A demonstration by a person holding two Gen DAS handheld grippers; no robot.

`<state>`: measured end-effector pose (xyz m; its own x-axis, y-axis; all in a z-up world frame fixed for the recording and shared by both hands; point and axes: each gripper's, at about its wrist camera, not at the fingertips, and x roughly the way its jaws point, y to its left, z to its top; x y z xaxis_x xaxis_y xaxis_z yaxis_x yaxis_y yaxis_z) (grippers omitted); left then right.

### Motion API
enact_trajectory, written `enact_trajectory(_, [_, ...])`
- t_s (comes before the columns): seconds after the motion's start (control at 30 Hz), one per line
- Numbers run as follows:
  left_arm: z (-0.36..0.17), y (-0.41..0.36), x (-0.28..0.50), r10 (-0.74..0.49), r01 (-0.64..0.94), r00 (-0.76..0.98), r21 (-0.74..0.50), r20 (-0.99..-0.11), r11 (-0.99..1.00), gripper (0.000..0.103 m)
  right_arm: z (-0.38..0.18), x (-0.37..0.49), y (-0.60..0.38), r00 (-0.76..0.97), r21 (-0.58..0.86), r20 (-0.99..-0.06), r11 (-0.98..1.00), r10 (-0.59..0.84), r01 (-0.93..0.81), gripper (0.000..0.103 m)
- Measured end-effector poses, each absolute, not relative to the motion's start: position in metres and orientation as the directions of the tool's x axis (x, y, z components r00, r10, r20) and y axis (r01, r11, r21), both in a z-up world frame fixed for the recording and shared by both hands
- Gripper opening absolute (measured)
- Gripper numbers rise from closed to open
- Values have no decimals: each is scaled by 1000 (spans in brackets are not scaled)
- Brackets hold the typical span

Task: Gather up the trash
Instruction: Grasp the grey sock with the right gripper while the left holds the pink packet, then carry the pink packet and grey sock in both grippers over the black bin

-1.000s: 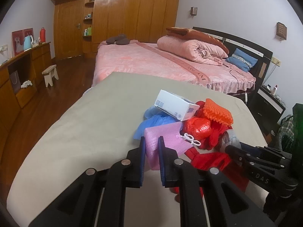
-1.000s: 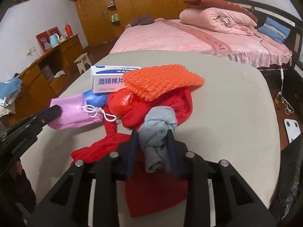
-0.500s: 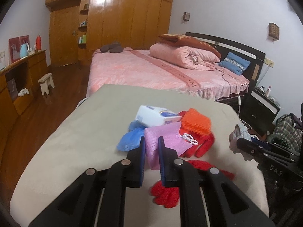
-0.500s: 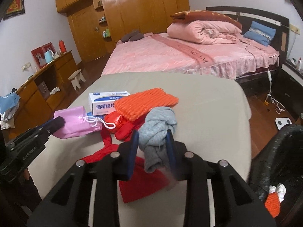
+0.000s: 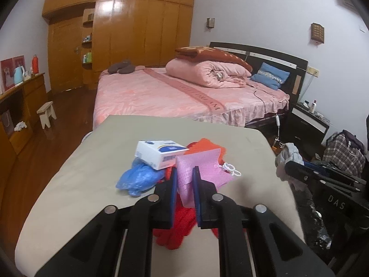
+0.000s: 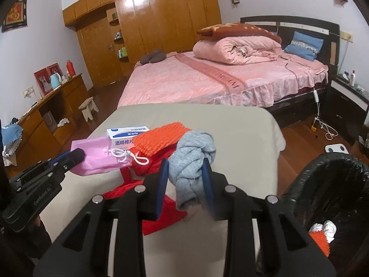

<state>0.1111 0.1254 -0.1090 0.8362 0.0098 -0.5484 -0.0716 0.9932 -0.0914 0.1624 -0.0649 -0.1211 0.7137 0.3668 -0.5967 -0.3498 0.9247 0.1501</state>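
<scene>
Grey knotted cloth (image 6: 193, 161) hangs clamped between the jaws of the right gripper (image 6: 184, 175), clear of the table (image 6: 242, 133) and beside the black-lined bin (image 6: 332, 173). Pink drawstring pouch (image 5: 203, 173) is pinched by the left gripper (image 5: 185, 184), jaws closed tight on it, above the table. Below lie a white box (image 5: 159, 153), a blue plastic bundle (image 5: 138, 179), an orange spiked pad (image 6: 159, 138) and red cloth (image 5: 177, 228).

Pink pouch (image 5: 203, 173) in left claw (image 5: 185, 180); grey cloth (image 6: 191, 159) in right claw (image 6: 184, 175); beige counter (image 5: 92, 173); blue bag (image 5: 138, 177) beside left claw.
</scene>
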Motion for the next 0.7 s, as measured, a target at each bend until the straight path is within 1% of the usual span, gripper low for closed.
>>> enact_trajectory(0.7, [-81, 47, 100, -124, 86, 843, -97, -523, 992, 13, -86, 119, -148, 798, 138, -538, 962, 271, -234, 29])
